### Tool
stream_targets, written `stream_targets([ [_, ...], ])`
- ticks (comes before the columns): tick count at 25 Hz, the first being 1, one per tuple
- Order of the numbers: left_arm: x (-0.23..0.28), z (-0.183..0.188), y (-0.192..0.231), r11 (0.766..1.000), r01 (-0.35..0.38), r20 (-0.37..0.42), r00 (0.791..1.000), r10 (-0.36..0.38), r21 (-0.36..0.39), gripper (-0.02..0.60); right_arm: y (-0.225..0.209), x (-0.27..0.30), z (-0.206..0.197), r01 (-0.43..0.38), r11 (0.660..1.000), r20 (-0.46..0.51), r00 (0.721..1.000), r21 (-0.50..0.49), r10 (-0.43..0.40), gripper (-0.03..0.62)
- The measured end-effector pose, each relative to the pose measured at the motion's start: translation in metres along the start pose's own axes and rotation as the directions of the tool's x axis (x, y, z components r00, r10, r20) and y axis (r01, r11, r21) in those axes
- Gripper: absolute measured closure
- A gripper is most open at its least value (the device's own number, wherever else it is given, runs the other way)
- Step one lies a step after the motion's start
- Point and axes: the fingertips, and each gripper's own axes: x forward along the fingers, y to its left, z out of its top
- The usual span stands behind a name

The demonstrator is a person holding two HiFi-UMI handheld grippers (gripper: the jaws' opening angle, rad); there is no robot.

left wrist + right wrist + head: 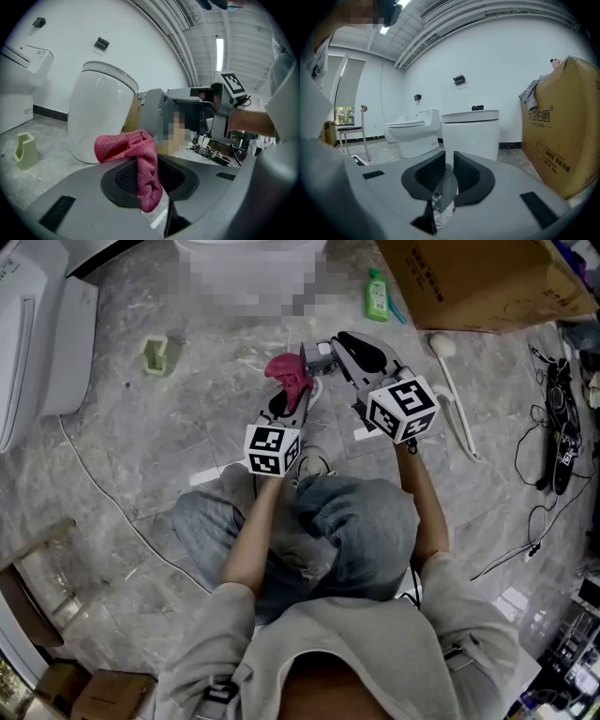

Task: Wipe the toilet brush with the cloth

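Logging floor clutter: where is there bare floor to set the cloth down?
Bare marble lies on the person's left, between the green holder and the white cable. The right side is crowded: toilet brush, cardboard box, black cables.

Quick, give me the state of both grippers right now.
The left gripper: closed on the pink cloth.
The right gripper: closed but for a thin gap, holding nothing.

The left tongs (149, 180) are clamped on a pink cloth (133, 150), which bunches over the left jaw and hangs down between the jaws. Behind stands a white toilet (101, 112). A green holder (24, 150) sits on the floor (51, 164) at left.
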Motion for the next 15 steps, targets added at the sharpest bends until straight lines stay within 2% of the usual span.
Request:
stream_targets([
  [7, 0.012, -0.025, 0.010, 1.000, -0.017, -0.054, 0.998, 0.016, -0.016, 0.482, -0.003, -0.002, 0.001, 0.000, 1.000, 0.005, 1.000, 0.009, -0.001, 0.522],
  [15, 0.028, -0.071, 0.029, 0.999, -0.035, -0.186, 0.982, 0.030, -0.023, 0.482, -0.001, 0.000, 0.001, -0.015, 1.000, 0.006, 1.000, 0.005, 0.015, 0.522],
])
